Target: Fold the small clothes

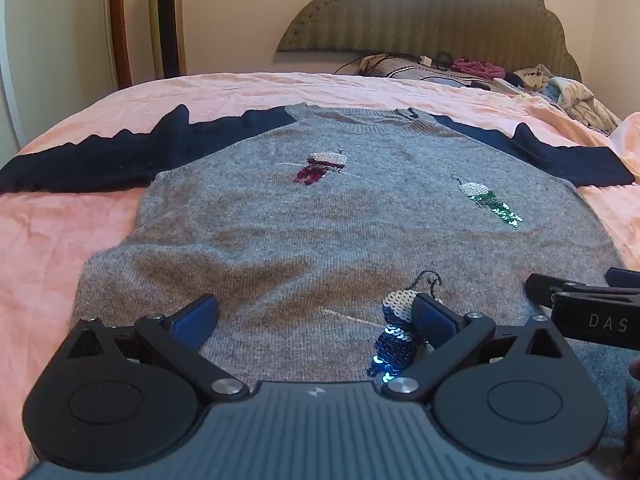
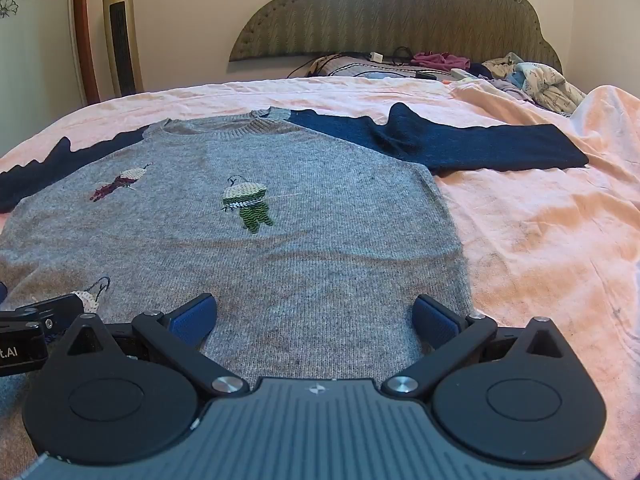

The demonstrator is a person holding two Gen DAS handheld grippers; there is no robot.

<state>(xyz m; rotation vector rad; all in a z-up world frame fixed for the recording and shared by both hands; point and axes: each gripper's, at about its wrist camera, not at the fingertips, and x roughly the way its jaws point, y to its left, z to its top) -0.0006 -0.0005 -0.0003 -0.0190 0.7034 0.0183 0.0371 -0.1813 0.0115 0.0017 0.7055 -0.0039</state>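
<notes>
A grey knit sweater (image 1: 304,216) with navy sleeves lies flat, front up, on the pink bed; it also shows in the right wrist view (image 2: 304,248). It bears sequin birds: red (image 1: 320,166), green (image 1: 492,202) and blue (image 1: 394,334). The left sleeve (image 1: 120,152) and right sleeve (image 2: 460,144) stretch out sideways. My left gripper (image 1: 316,312) is open and empty over the sweater's lower hem. My right gripper (image 2: 316,312) is open and empty over the hem's right part. Each gripper shows at the edge of the other's view.
The pink bedspread (image 2: 540,240) surrounds the sweater. A pile of clothes (image 2: 532,80) and cables (image 2: 380,60) lie by the padded headboard (image 2: 392,12). A tower heater (image 2: 120,36) stands by the wall at the left.
</notes>
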